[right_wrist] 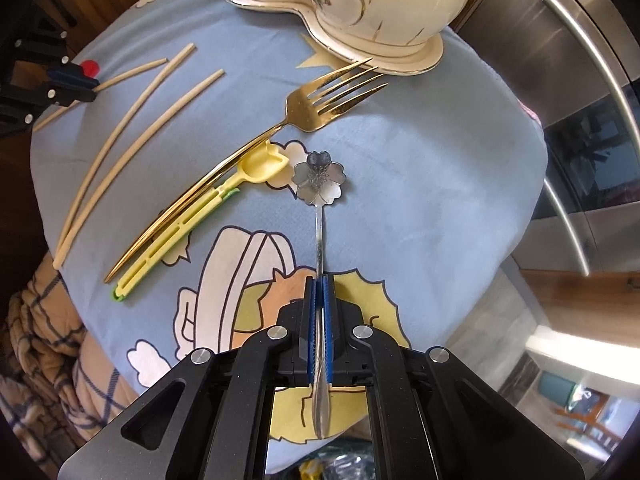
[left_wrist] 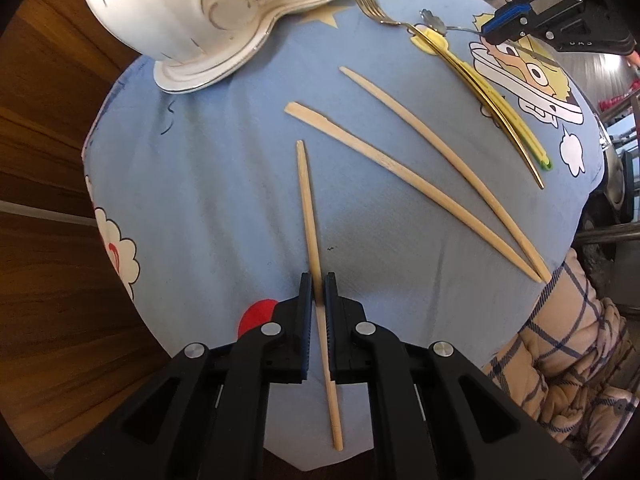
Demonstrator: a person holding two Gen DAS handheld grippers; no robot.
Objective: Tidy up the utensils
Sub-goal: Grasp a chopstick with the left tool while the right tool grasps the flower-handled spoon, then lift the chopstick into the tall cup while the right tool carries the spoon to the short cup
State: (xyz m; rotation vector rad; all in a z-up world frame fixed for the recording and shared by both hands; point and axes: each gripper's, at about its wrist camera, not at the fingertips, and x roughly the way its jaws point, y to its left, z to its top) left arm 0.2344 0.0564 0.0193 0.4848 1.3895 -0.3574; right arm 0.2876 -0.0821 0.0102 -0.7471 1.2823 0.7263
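Bamboo, pale and thin, is what the left gripper point(left_wrist: 319, 280) has pinched: a single chopstick point(left_wrist: 316, 256) lying on the blue cartoon-print cloth point(left_wrist: 200, 208), caught a little below its middle between the closed blue pads. It looks light and stiff but slender, so it may pivot in the pads once lifted; a hold nearer the middle would probably balance it better. The right gripper point(right_wrist: 319, 284) is pressed together on the handle of a silver flower-bowled spoon point(right_wrist: 319, 178), gripped toward the tail end. That smooth, narrow metal handle is likely slippery and bowl-heavy, so it could droop. Two more chopsticks point(left_wrist: 432, 160) lie side by side near a gold fork point(right_wrist: 320, 106) and a yellow plastic spoon point(right_wrist: 256, 168), with an ornate porcelain vessel point(right_wrist: 360, 0) beyond.
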